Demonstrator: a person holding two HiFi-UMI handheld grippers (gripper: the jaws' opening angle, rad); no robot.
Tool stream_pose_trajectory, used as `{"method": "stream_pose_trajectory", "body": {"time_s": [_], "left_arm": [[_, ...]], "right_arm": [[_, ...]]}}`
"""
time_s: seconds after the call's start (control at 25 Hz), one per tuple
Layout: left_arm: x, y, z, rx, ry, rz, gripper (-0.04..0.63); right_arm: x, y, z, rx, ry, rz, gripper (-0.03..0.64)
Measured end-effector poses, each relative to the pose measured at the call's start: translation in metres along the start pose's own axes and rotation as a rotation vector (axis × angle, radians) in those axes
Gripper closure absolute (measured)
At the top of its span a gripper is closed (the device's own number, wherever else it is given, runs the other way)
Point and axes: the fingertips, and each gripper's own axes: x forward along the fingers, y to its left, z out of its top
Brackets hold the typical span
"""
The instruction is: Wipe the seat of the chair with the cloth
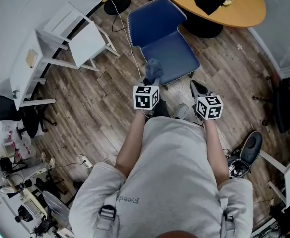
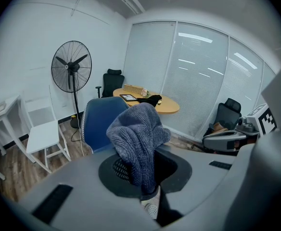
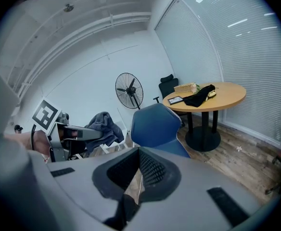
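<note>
One cloth [image 2: 136,138] is pinched in the left gripper [image 2: 141,179] fingers at 6 o'clock of the chair seat [image 1: 167,53]. The right gripper [image 3: 136,177] fingers are closed, empty. The cloth should be pressed flat and pushed toward 12 o'clock.

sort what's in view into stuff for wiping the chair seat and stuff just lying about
For the job: blue chair, grey cloth, left gripper holding it.

Just lying about: round wooden table, white chair, standing fan, black office chair.
</note>
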Motion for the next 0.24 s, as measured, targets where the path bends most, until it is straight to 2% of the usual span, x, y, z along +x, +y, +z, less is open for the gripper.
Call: {"method": "stream_pose_trajectory", "body": {"time_s": [0.24], "left_arm": [[0.0014, -0.0032, 0.0033, 0.006, 0.001, -0.002, 0.545]], "right_arm": [[-0.0007, -0.0036, 0.0015, 0.012, -0.002, -0.002, 0.595]]}}
